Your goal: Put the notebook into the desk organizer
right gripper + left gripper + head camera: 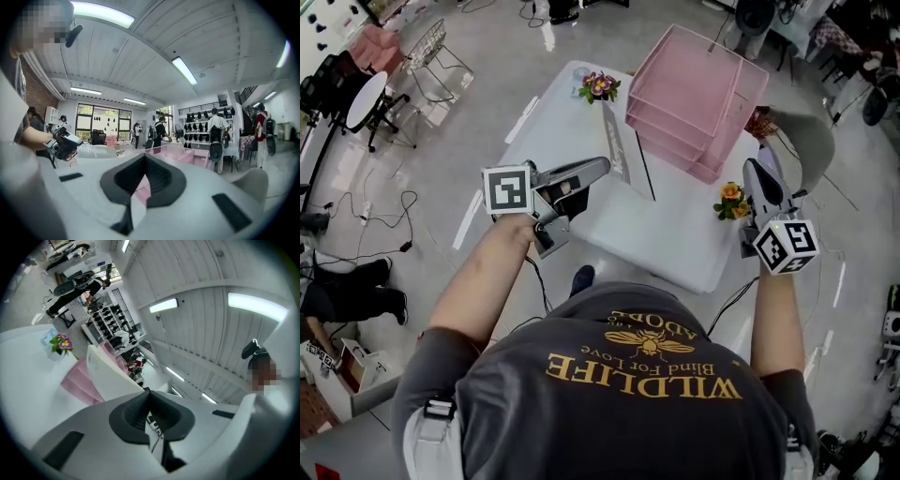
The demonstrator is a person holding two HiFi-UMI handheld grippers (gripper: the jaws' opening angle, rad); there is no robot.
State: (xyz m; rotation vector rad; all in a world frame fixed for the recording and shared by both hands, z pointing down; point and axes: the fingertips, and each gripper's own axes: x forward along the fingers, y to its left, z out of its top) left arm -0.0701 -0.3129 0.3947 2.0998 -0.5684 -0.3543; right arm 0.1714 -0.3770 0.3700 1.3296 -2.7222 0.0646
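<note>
The notebook (618, 146) stands on edge over the white table (675, 246), a white cover with a grey strip and a dark spine. My left gripper (602, 166) is shut on its near edge. In the left gripper view the notebook (110, 376) runs away from the closed jaw tip (149, 392), in front of the pink desk organizer (77, 380). The organizer (689, 94), a stack of pink trays, sits at the table's far right. My right gripper (763, 169) hovers by the table's right edge, shut and empty. Its view shows the notebook (93, 151) and the organizer (187, 154).
A small flower pot (600, 86) stands at the table's far edge, another (731, 202) near the right gripper. Chairs (370, 98), a wire rack (431, 52) and cables lie on the floor to the left. People stand in the background of the right gripper view.
</note>
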